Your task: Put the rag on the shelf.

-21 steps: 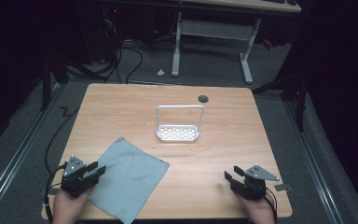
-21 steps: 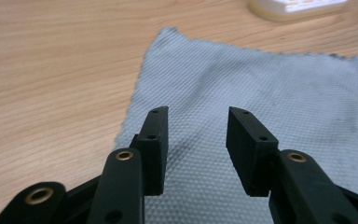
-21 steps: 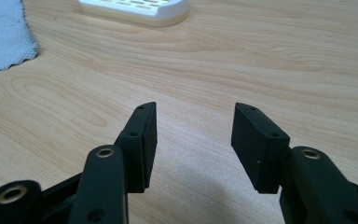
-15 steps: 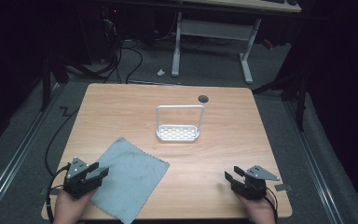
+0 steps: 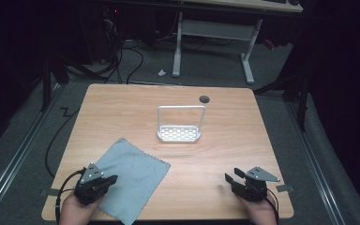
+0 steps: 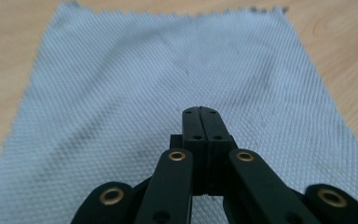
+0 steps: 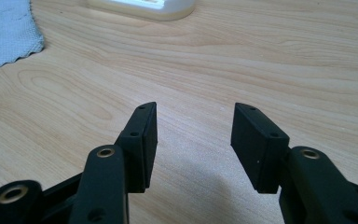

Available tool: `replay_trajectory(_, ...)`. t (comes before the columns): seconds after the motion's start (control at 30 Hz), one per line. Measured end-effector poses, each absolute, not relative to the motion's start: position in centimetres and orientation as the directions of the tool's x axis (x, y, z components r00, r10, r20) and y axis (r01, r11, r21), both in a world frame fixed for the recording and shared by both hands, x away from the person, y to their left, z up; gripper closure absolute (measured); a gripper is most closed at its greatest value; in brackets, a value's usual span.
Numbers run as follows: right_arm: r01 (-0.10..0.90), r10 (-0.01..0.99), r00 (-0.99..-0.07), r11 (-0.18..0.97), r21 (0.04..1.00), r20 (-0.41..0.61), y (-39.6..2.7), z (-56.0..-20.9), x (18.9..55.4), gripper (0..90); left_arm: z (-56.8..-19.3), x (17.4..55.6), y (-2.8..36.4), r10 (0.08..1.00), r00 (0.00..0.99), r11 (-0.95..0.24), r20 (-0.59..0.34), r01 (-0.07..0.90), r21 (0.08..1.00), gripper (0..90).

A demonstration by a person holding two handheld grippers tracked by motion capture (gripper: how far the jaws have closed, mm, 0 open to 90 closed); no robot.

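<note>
My left gripper (image 5: 104,180) has slid onto the near-left edge of the grey cloth (image 5: 131,178) lying flat on the surface (image 5: 225,140), jaws clenched on nothing, so pressing or dragging comes next, I'd say, while my right gripper (image 5: 232,179) hovers released.

High view looks down from above; both tongs' views skim low — all share the cloth (image 5: 132,179).

The cloth (image 5: 130,180) lies at the table's (image 5: 122,108) near left; the rack (image 5: 179,125) stands behind it, mid-table.
</note>
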State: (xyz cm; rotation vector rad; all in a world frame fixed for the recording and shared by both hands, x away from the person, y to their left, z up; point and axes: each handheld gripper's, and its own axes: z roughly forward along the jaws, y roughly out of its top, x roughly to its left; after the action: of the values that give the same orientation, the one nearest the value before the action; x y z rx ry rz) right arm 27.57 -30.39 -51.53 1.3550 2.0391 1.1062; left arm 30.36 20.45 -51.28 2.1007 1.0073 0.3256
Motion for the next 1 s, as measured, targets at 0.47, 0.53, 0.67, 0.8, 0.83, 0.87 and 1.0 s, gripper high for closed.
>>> replay_trajectory(0.47, 0.545, 0.899, -0.432, 0.203, 0.813, 0.065, -30.0, -51.7, 27.8, 52.5, -52.3, 30.1, 15.4, 0.679, 0.733, -0.512, -0.045, 0.517, 0.686, 89.6)
replay_trajectory(0.53, 0.547, 0.898, -0.435, 0.205, 0.811, 0.066, -29.9, -51.8, 27.8, 53.0, -52.3, 30.1, 13.7, 0.656, 0.753, -0.521, -0.052, 0.501, 0.691, 89.5)
replay_trajectory(0.67, 0.545, 0.894, -0.443, 0.209, 0.812, 0.068, -29.6, -51.8, 27.9, 54.0, -52.4, 30.2, 11.9, 0.636, 0.769, -0.526, -0.06, 0.49, 0.695, 89.4)
replay_trajectory(0.8, 0.534, 0.875, -0.479, 0.225, 0.815, 0.072, -28.3, -51.6, 28.0, 56.5, -52.2, 29.9, 11.1, 0.613, 0.79, -0.548, -0.033, 0.454, 0.702, 88.0)
replay_trajectory(0.83, 0.532, 0.868, -0.492, 0.236, 0.813, 0.071, -27.7, -51.5, 28.0, 58.1, -52.0, 30.0, 11.6, 0.621, 0.783, -0.538, -0.032, 0.456, 0.709, 87.8)
replay_trajectory(0.87, 0.524, 0.859, -0.509, 0.252, 0.814, 0.061, -26.9, -51.4, 28.0, 59.8, -52.0, 29.8, 11.9, 0.655, 0.752, -0.475, -0.076, 0.488, 0.733, 87.7)
replay_trajectory(1.0, 0.472, 0.802, -0.597, 0.328, 0.818, 0.023, -23.2, -51.0, 28.1, 70.7, -51.1, 30.4, 15.8, 0.693, 0.719, -0.458, -0.054, 0.497, 0.737, 87.7)
